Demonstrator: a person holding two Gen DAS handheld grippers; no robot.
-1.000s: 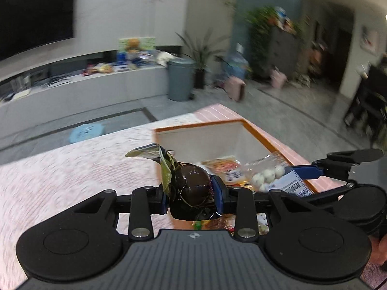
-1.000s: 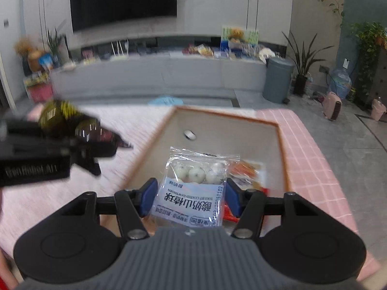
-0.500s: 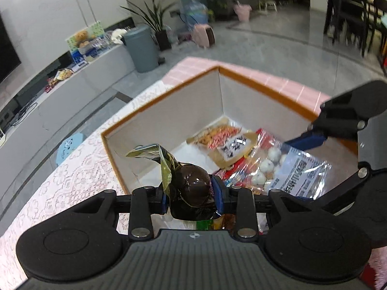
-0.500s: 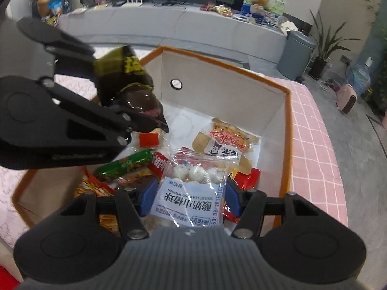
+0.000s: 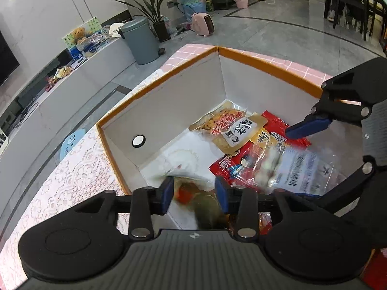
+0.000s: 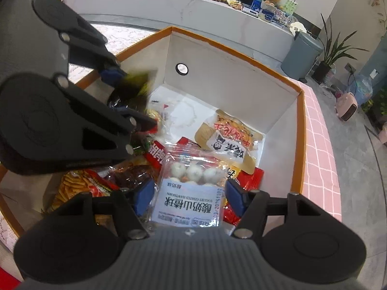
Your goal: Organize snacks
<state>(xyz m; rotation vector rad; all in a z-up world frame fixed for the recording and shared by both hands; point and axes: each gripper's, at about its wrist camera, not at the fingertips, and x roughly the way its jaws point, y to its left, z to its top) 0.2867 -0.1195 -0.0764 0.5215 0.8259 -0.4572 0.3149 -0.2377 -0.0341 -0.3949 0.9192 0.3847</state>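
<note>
Lying btwn right hand-held gripper (image 6: 188,197) fingers: hawthorn-ball bag (image 6: 191,188)

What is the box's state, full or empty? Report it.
Partly full: snack packets cover much of the box floor; a bare white patch shows by the far wall.

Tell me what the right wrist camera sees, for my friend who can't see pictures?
The right tool, jaws open, hangs over a clear bag of white yogurt hawthorn balls in an orange-rimmed box full of snack packets. At left, the left tool is open, a blurred dark wrapped snack at its tips.
</note>
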